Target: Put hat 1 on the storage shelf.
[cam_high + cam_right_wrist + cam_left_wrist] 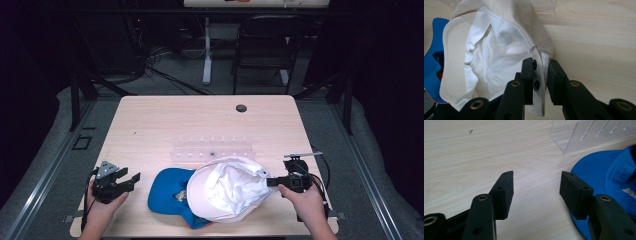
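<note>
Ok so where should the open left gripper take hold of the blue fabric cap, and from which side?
Probably by the flat blue brim edge of the blue fabric cap, coming in from the cap's left. That thin edge lies bare on the table right beside the open left gripper, while the white cap, pinched by the right gripper, overlaps the cap's right part.

I'm working in what looks like a lab or recording studio, not a home. My pale wooden table stands alone on grey carpet, ringed by black curtains and dark metal frame rails. At twelve o'clock beyond the table, loose cables trail over the floor past a white desk leg; at one o'clock sits a black folding chair.
</note>
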Tool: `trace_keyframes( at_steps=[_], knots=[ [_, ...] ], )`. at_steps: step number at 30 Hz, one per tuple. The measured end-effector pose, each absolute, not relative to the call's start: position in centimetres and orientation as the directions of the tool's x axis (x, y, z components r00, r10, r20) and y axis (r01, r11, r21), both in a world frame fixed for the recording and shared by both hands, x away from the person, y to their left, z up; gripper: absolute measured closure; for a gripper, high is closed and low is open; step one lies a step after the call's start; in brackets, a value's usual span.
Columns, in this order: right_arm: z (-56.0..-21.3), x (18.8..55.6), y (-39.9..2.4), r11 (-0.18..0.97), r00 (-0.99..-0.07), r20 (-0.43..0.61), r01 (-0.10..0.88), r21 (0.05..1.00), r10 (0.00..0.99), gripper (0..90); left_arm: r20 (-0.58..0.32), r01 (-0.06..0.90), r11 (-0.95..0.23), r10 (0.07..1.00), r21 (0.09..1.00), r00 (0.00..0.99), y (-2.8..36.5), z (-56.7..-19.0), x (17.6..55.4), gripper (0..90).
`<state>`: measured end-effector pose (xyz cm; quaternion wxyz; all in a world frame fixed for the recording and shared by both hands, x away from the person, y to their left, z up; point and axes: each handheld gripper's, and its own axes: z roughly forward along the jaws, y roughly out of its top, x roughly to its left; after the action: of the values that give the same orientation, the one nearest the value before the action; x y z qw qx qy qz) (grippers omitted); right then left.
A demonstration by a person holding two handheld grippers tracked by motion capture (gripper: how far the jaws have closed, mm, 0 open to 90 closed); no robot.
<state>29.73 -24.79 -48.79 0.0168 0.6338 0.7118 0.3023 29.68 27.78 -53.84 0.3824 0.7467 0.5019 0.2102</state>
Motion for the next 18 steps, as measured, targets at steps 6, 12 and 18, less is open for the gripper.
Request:
trace_keyframes(
  at_steps=[6,12,18],
  knots=[
    [-48.2,29.8,-24.5,0.032,-0.2,0.344,0.898,0.439,0.917,78.6,-0.078,0.59,-0.197,0.91,0.783,0.408,27.9,-54.0,29.8,45.1],
    [-46.3,30.4,-23.4,0.101,-0.241,0.28,0.894,0.436,0.929,79.4,-0.088,0.595,-0.19,0.91,0.781,0.406,28.0,-54.1,29.9,45.3],
    [-44.0,31.2,-22.1,0.153,-0.268,0.233,0.896,0.417,0.935,79.9,-0.088,0.599,-0.195,0.908,0.777,0.409,28.2,-54.1,29.9,45.3]
  ],
)
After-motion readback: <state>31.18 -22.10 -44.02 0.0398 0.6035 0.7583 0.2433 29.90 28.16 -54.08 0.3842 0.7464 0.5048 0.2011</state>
